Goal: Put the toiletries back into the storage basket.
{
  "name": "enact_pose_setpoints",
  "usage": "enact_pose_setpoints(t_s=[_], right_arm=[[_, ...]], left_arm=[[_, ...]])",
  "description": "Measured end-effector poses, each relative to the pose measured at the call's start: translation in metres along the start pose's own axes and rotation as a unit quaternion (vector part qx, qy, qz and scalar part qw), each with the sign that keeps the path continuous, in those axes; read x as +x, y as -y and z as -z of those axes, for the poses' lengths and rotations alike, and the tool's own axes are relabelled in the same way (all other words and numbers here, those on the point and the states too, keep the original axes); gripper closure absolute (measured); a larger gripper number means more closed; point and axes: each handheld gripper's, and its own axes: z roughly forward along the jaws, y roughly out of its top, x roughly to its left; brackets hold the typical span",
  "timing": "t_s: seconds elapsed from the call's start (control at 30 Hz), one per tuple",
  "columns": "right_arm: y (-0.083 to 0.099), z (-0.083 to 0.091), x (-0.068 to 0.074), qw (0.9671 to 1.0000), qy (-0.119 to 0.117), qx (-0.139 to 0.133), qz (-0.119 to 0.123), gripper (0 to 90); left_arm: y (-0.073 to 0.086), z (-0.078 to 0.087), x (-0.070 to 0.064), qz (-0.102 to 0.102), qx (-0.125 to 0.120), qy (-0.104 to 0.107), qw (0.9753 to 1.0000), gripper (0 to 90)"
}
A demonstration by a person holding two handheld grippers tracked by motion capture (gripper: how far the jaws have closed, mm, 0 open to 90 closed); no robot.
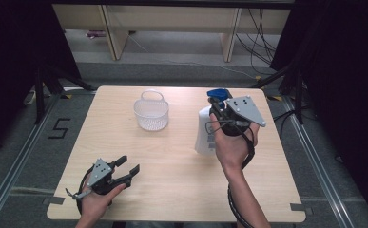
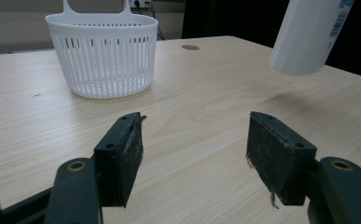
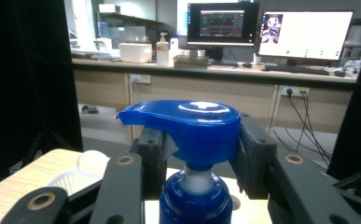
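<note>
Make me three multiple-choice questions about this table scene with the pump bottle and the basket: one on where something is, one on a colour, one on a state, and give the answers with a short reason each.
1. Where is the white basket?
A. On the far half of the table, left of the bottle
B. At the table's near right corner
C. On the floor

2. What colour is the pump head of the bottle?
A. Red
B. Blue
C. Green

3. How does the left gripper stand?
A. Shut on the basket
B. Shut on the bottle
C. Open, holding nothing

Answers:
1 A: the high view shows the basket on the far side, left of the bottle.
2 B: the right gripper view shows a blue head between the right gripper jaws.
3 C: the left gripper view shows its jaws apart over bare wood.
</note>
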Motion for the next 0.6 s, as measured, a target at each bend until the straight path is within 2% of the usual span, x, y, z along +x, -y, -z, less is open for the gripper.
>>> enact_pose_setpoints(t_s=[0.17,0.2,0.23,0.27,0.37,0.43,0.6], right_arm=[[-0.005,-0.006,0.006,0.9999,-0.012,0.0,-0.008,60.2],[-0.006,-0.006,0.006,0.9999,-0.012,-0.002,-0.007,60.3],[-0.006,-0.008,0.008,0.9999,-0.01,-0.007,-0.005,60.3],[-0.006,-0.009,0.011,0.9998,-0.016,-0.002,-0.013,60.2],[-0.008,-0.014,0.014,0.9998,-0.02,-0.004,-0.004,60.3],[-0.009,-0.016,0.018,0.9996,-0.024,-0.004,-0.018,60.2],[-0.012,-0.022,0.024,0.9996,-0.028,-0.005,-0.008,60.2]], left_arm=[[-0.001,0.001,-0.001,-0.002,0.0,0.001,1.0,35.3],[-0.001,-0.001,0.0,-0.007,-0.01,0.006,0.9999,35.3],[-0.001,0.0,0.0,-0.003,-0.01,0.004,0.9999,35.3],[-0.001,0.002,-0.001,0.005,-0.001,-0.003,1.0,35.3],[-0.001,0.003,0.001,0.002,-0.002,-0.003,1.0,35.3],[-0.001,0.003,0.001,0.005,-0.003,-0.004,1.0,35.3],[-0.001,0.002,0.0,0.003,-0.002,-0.003,1.0,35.4]])
